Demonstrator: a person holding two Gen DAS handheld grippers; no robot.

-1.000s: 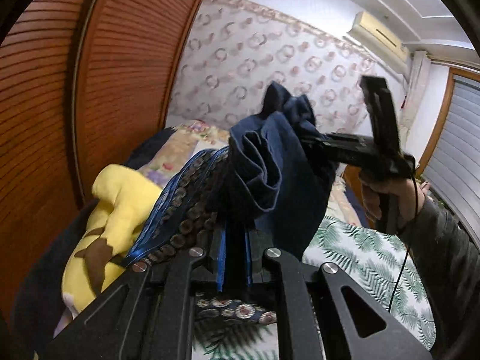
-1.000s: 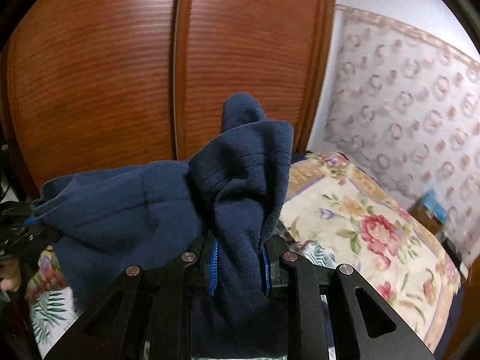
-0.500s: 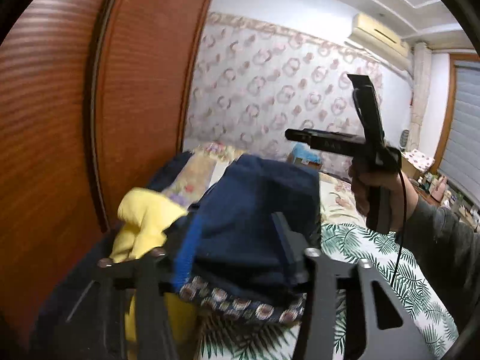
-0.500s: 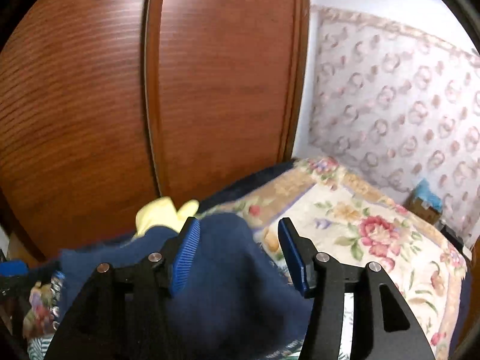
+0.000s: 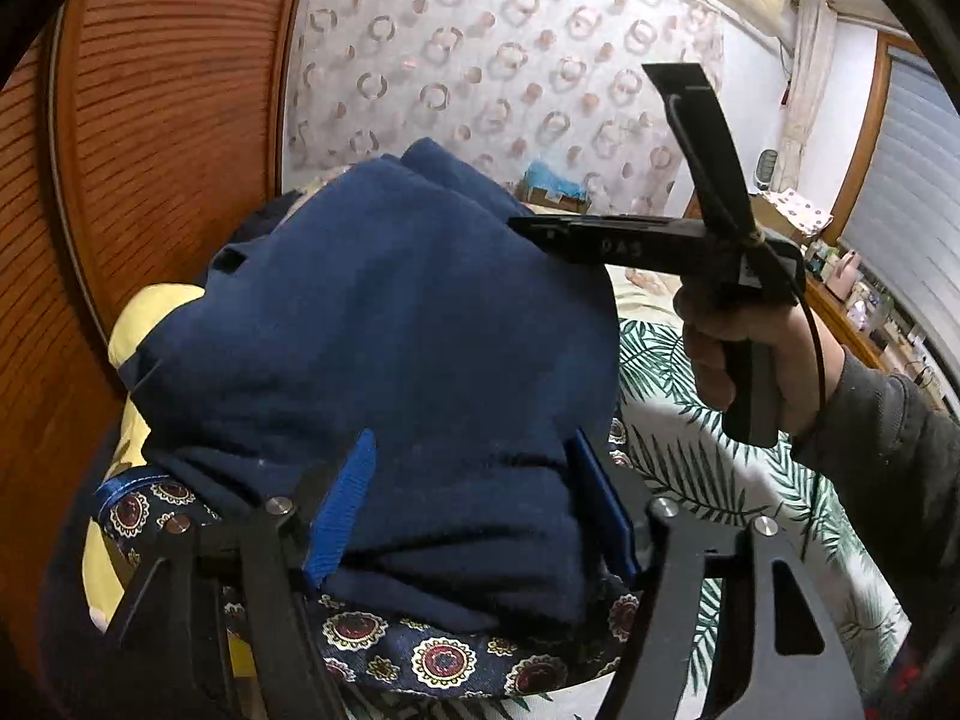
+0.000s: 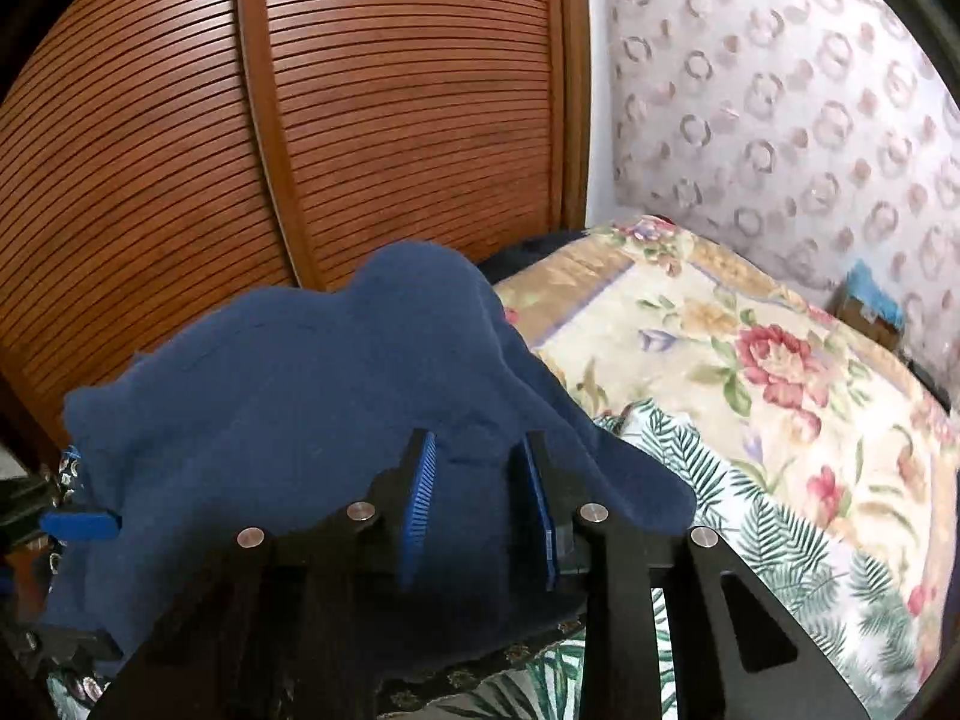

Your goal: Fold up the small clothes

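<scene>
Navy garment (image 5: 384,324): thick, rumpled, lying on a patterned cloth (image 5: 444,660) at 6 o'clock. Left gripper (image 5: 474,498) jaws wide; right gripper (image 6: 480,498) jaws apart, neither clamping.

A navy blue garment (image 5: 384,324) of soft knit fabric lies bunched in a rounded heap on top of a dark cloth printed with round medallions (image 5: 432,654), which shows only along the heap's lower edge. The navy fabric is creased into thick folds near its lower edge, and its upper part rises into a soft hump. From the right wrist view the same garment (image 6: 312,384) spreads wide and low, with one lobe standing up at its far edge and a flap draping right over the leaf-print bedding.
</scene>
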